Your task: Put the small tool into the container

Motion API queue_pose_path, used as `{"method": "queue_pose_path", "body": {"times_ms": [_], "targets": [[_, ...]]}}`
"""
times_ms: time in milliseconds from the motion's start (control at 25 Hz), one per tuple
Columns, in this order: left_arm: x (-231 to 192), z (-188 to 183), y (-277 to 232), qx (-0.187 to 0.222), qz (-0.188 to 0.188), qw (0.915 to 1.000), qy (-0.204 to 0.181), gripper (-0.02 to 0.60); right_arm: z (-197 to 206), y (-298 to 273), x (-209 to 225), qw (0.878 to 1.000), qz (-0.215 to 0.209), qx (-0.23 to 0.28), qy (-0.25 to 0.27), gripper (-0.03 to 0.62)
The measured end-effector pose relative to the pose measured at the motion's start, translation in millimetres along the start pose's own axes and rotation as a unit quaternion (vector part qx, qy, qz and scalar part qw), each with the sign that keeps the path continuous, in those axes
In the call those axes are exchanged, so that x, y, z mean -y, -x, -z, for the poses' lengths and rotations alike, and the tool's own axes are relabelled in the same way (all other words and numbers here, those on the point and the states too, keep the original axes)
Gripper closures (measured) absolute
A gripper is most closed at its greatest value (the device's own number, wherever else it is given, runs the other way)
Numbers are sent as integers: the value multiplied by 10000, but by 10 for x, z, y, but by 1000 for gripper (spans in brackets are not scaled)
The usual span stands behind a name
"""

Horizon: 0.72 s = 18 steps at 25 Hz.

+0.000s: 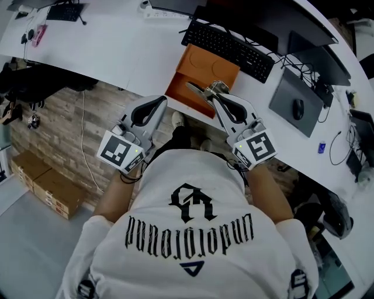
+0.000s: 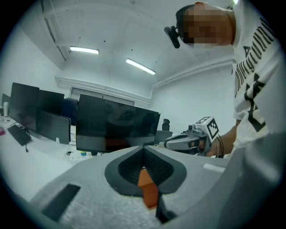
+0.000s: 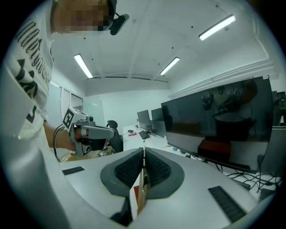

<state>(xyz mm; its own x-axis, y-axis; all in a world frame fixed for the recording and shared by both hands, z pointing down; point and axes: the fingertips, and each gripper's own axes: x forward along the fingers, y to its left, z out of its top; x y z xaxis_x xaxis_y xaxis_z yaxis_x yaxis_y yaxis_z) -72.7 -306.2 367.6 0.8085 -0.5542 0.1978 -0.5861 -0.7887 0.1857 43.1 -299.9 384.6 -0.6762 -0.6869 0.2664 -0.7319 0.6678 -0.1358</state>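
An orange open container (image 1: 201,73) sits at the front edge of the white desk (image 1: 117,47). My right gripper (image 1: 215,90) is over the container's near side, shut on a small thin metallic tool (image 1: 197,89) that sticks out to the left. In the right gripper view the tool (image 3: 141,190) shows as a flat strip pinched between the ribbed pads of my right gripper (image 3: 144,154). My left gripper (image 1: 159,103) hovers left of the container, off the desk edge, shut with nothing seen in it. An orange patch (image 2: 147,188) shows below the closed pads of my left gripper (image 2: 144,154).
A black keyboard (image 1: 228,44) lies behind the container. To the right is a mouse (image 1: 298,108) on a grey pad, with dark monitors (image 1: 310,29) behind. A power strip (image 1: 163,11) is at the desk's back. Cardboard boxes (image 1: 44,181) stand on the floor at left.
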Motion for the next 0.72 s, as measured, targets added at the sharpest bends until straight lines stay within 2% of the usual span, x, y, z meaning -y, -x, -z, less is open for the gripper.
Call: {"method": "queue_pose_path", "body": {"times_ms": [320, 720], "targets": [[-429, 530, -251, -493, 132, 9985, 187, 568, 558, -501, 92, 9985, -10, -489, -264, 569], [-714, 1004, -347, -845, 159, 9952, 472, 568, 1347, -904, 223, 9895, -80, -1015, -1023, 569]]}}
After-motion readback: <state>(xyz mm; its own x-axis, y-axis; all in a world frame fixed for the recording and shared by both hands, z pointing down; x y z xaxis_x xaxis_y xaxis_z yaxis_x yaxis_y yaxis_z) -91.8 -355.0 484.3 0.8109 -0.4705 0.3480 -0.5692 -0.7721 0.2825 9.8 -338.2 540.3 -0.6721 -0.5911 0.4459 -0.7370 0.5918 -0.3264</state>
